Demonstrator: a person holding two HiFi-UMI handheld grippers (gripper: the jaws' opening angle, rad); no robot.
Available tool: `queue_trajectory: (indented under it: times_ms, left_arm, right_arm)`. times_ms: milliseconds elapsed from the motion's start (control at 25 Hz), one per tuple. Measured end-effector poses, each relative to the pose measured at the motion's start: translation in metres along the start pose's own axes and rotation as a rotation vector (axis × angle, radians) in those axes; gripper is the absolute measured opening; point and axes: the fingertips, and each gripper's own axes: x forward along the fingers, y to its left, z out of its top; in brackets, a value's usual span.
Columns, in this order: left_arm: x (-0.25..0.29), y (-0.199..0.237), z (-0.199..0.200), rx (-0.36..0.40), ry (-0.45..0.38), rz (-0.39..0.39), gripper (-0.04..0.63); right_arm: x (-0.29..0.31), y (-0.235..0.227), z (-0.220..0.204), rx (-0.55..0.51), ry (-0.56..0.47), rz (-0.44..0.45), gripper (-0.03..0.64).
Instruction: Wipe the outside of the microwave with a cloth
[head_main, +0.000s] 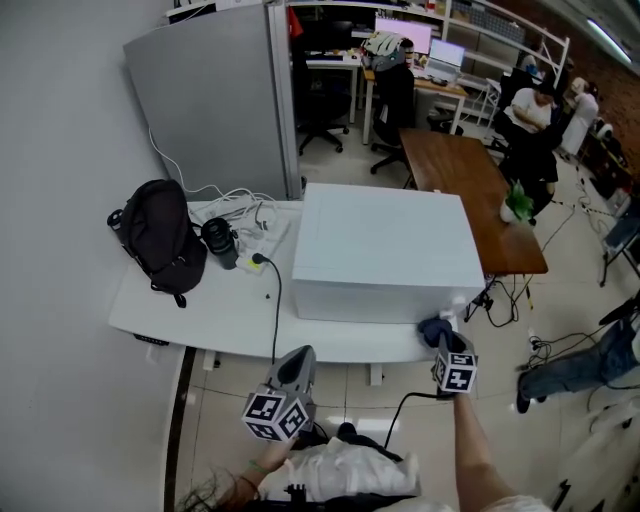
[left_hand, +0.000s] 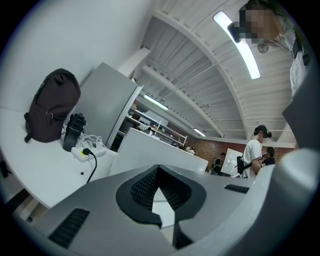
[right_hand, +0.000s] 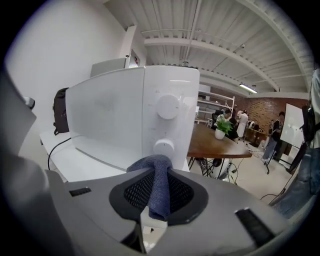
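At the left of the head view one black backpack slumps on the white counter, with one dark bottle just beside it and one power strip amid loose cables; all sit clear of the working side, likely parked out of the way. At lower centre the left tongs hang below the counter's near edge; in the left gripper view their jaws meet at the tips with nothing between them, so this pair looks idle, held back to leave room. The one white microwave fills the middle of the counter, its door towards the bottom of the frame. At lower right the right tongs are clamped on the one blue cloth, which bunches beyond the jaw tips to make a pad; it sits close to the microwave's front lower corner, just below the lower of two dials, apparently ready for wiping that face; contact cannot be told.
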Motion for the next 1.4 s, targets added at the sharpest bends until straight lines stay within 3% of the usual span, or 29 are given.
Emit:
queue_trajectory:
  times_ms: [120,280,480,640,880,1000,1120,1400]
  left_arm:
    - [0.001,-0.003,0.002,0.005,-0.007,-0.007,-0.009]
    - [0.000,0.000,0.001,0.014,0.004,-0.002,-0.009]
    - [-0.001,0.012,0.007,-0.001,-0.016,0.028,-0.010]
    - [0.000,0.005,0.012,0.008,-0.025,0.010,-0.009]
    - [-0.005,0.006,0.017,0.013,-0.035,0.008,-0.009]
    - [-0.006,0.007,0.019,0.006,-0.045,0.010,-0.009]
    - [-0.005,0.006,0.016,0.006,-0.036,0.000,-0.009]
    - [0.011,-0.008,0.006,-0.002,-0.008,-0.047,-0.009]
  right_arm:
    - [-0.032,0.026,0.038,0.045,-0.109,0.047,0.074]
    - [-0.093,0.067,0.120,0.139,-0.292,0.157,0.074]
    - [-0.128,0.170,0.228,0.158,-0.448,0.393,0.074]
    - [-0.119,0.262,0.280,0.098,-0.477,0.557,0.074]
    - [-0.066,0.345,0.284,-0.076,-0.363,0.603,0.074]
    - [-0.045,0.339,0.269,-0.078,-0.290,0.566,0.074]
    - [-0.039,0.303,0.256,-0.036,-0.259,0.522,0.074]
    - [-0.048,0.139,0.234,0.037,-0.245,0.276,0.074]
